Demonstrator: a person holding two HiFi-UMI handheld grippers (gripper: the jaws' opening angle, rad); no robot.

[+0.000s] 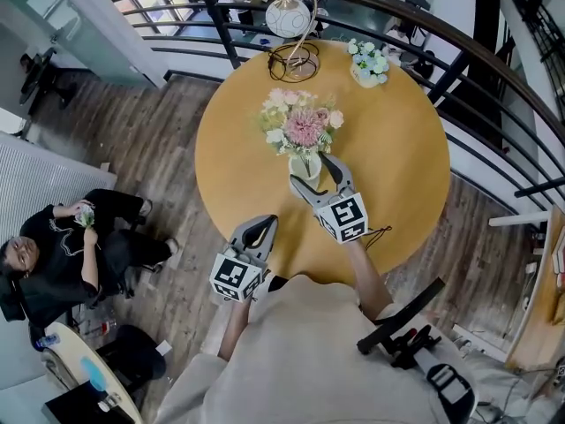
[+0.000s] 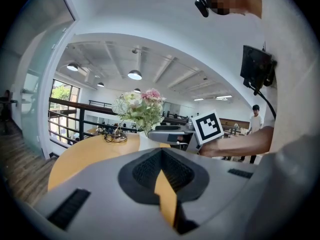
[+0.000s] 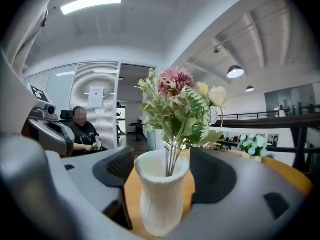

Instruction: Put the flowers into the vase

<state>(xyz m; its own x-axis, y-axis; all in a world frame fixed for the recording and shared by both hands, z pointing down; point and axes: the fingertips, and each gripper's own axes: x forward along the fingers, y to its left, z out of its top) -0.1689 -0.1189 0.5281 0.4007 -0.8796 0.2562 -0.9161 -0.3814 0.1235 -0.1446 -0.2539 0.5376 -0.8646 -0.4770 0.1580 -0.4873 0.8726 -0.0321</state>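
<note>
A white ribbed vase (image 1: 305,164) stands near the middle of the round wooden table (image 1: 402,179), with a bunch of pink, cream and green flowers (image 1: 300,124) standing in it. My right gripper (image 1: 309,170) is open at the vase's near side, one finger on each side of it. In the right gripper view the vase (image 3: 161,196) stands between the dark pads (image 3: 119,168) with a gap on both sides, and the flower stems (image 3: 172,156) drop into its mouth. My left gripper (image 1: 263,224) is shut and holds nothing, low at the table's near edge, clear of the vase.
A small pot of white and blue flowers (image 1: 369,63) and a round wire-framed ornament (image 1: 293,25) sit at the table's far edge. A black railing (image 1: 494,73) curves behind the table. A person (image 1: 75,246) sits on the floor to the left.
</note>
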